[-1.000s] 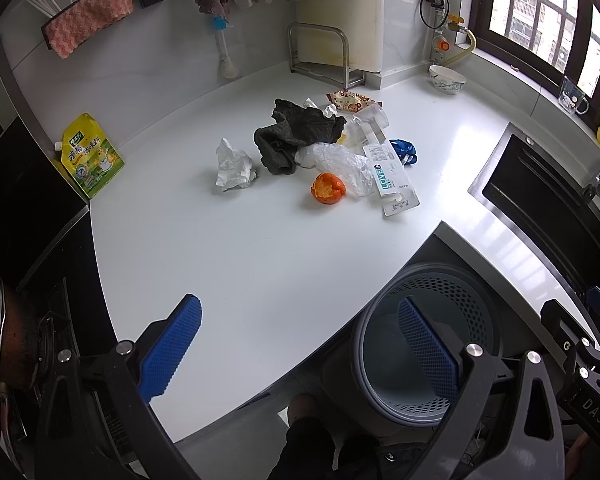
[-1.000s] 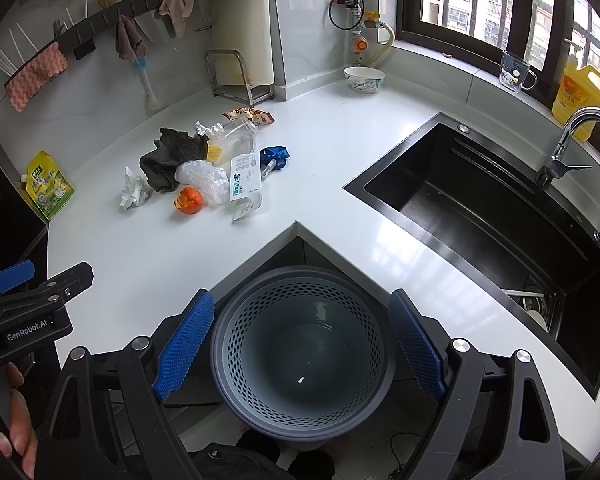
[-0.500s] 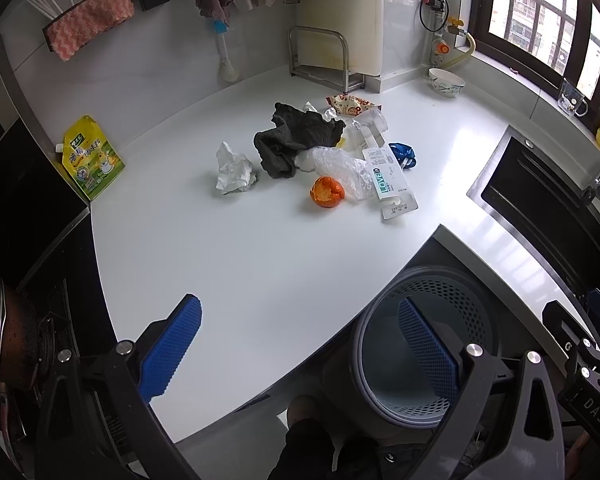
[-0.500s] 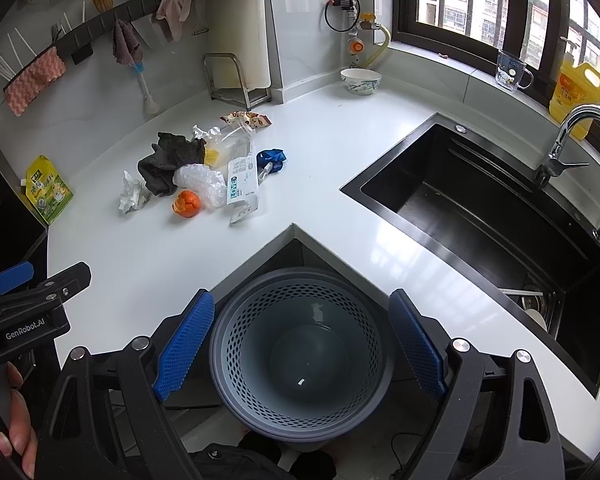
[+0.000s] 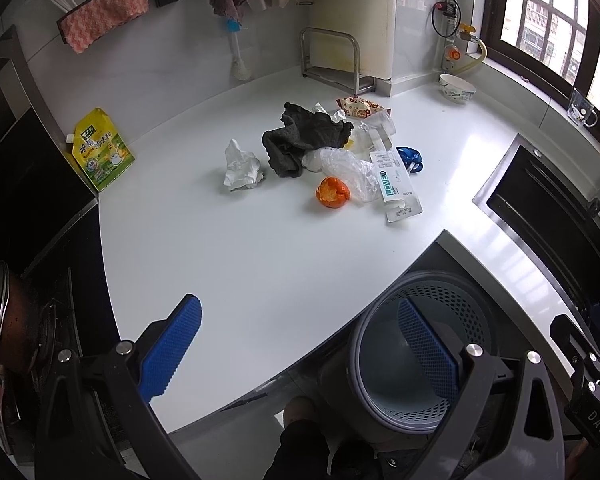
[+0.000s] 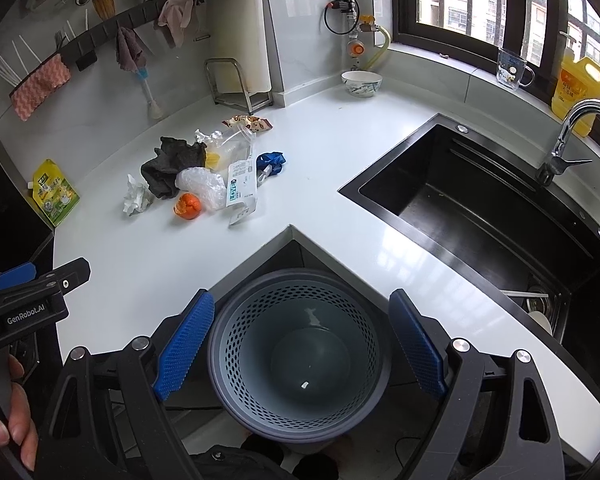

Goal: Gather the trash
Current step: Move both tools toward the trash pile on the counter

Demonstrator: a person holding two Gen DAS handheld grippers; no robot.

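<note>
several scraps of trash are seen heaped mid-counter from the left wrist: dark rag, crumpled tissue, orange peel, a "love" packet; the left gripper is spread, empty. from the right wrist, the right gripper is likewise spread above the perforated bin; "genrobot.ai" is read.

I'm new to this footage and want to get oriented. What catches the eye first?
A heap of trash in the middle of the white countertop: a bright orange peel, a crumpled white tissue and a dark grey rag. Below the counter's notched corner stands a grey perforated plastic bin, nearly empty.
</note>
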